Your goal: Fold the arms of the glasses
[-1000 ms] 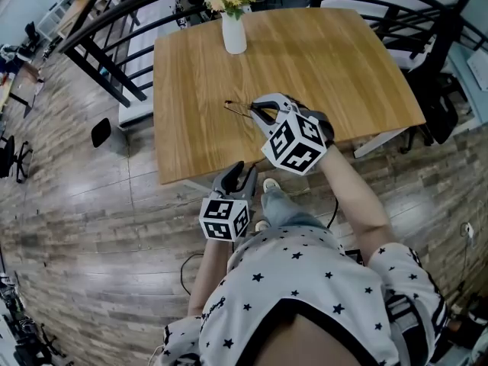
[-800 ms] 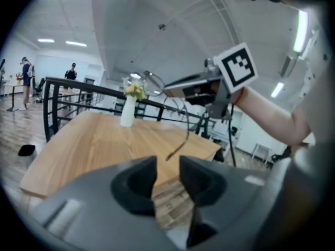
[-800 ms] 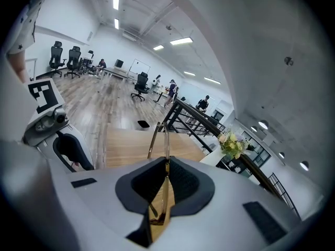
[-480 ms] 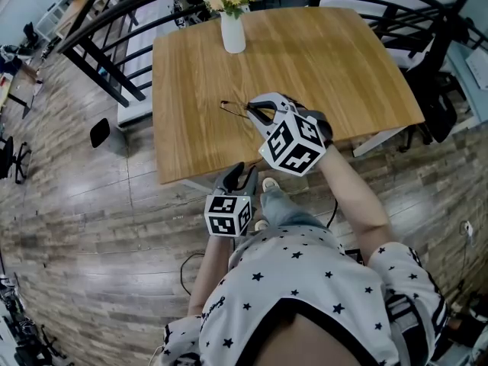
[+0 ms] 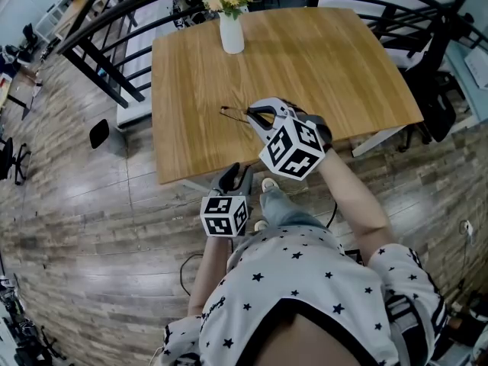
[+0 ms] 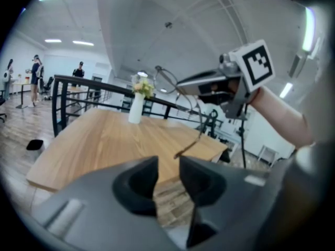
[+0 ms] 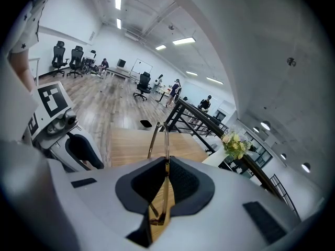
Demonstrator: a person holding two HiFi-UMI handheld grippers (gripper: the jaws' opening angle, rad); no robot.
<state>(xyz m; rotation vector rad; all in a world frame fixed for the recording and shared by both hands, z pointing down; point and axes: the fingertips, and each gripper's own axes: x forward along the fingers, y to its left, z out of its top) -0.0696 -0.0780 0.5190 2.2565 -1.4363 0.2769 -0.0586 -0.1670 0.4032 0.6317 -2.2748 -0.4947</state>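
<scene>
The right gripper (image 7: 165, 163) has its jaws clamped on the glasses (image 7: 163, 140). The thin, amber-tinted frame runs edge-on through the narrow slot between the pads, and its front rim sticks out past the jaw tips. In the left gripper view the glasses (image 6: 170, 80) hang in the air from that gripper, with one arm angled down toward the wooden table (image 6: 99, 140). Whether the arm's tip touches the wood cannot be told.

In the head view the right gripper (image 5: 259, 113) holds the glasses (image 5: 232, 111) over the near half of the table (image 5: 320, 59), inside its front edge.

The left gripper (image 6: 167, 171) has its jaws slightly apart and grips nothing; only floor planks and the table edge show through the gap. In the head view the left gripper (image 5: 238, 172) sits just off the table's near edge, below and to the left of the right one.

The only print visible is the black-and-white square marker on each gripper's cube (image 5: 293, 149); they carry patterns, not letters.

A white vase (image 5: 231, 33) of flowers stands at the far edge of the table. The person's shirt (image 5: 305, 280) is white with dark stars.
</scene>
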